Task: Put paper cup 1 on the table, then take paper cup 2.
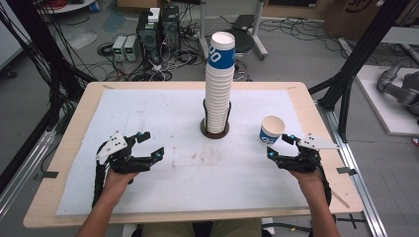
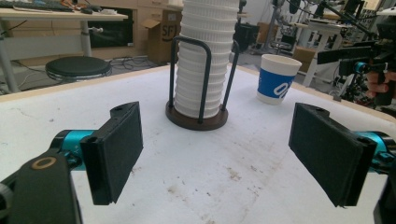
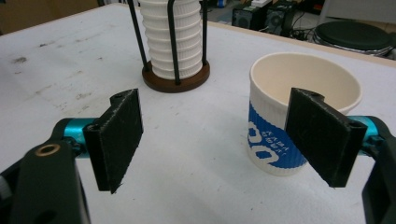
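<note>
the white ribbed paper cup with a blue printed band (image 1: pixel 271 130) stands upright and empty on the white mat (image 1: pixel 148 108), to the right of the tall stack of white paper cups (image 1: pixel 220 84) held in a black wire holder on a round brown base (image 1: pixel 215 129), and apart from it. the right gripper (image 1: pixel 281 146) sits just beside the cup, on the side away from the stack, its jaws wide with nothing clamped. the left gripper (image 1: pixel 150 145) hovers well left of the stack, jaws also wide and empty.
</note>
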### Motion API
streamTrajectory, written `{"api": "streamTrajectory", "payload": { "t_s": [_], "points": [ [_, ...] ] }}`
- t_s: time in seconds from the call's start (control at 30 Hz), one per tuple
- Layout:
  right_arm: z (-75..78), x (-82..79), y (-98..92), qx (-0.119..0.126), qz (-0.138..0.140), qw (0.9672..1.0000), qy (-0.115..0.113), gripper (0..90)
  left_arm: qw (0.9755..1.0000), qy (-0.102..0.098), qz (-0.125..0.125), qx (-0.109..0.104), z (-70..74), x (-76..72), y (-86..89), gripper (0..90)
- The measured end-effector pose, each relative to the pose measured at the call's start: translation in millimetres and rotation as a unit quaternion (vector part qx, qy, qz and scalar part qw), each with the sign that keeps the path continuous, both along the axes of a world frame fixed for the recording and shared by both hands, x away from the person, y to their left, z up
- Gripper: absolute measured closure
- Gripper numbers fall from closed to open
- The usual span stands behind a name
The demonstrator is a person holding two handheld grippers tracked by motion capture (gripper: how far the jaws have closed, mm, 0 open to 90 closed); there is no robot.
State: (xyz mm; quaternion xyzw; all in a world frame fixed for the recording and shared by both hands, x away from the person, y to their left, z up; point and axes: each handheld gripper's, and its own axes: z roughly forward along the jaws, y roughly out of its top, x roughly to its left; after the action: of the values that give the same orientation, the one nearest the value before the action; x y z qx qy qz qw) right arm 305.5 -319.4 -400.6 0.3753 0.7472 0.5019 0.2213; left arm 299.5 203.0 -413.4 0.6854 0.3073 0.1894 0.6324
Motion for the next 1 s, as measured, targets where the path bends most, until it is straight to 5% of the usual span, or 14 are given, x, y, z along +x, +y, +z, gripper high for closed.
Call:
{"api": "streamTrajectory", "payload": {
  "t_s": [0.8, 1.0],
  "points": [
    [11.2, 10.2, 21.7, 0.009, 0.034, 0.9993, 0.013, 19.8, 1.0, 0.004, 0.001, 0.003, -2.0, -0.5, 1.2, 17.7],
    [28.6, 18.2, 35.5, 0.014, 0.06, 0.9981, -0.001, 19.8, 1.0, 0.002, -0.001, 0.001, -1.4, -0.7, 1.4, 17.6]
  ]
}}
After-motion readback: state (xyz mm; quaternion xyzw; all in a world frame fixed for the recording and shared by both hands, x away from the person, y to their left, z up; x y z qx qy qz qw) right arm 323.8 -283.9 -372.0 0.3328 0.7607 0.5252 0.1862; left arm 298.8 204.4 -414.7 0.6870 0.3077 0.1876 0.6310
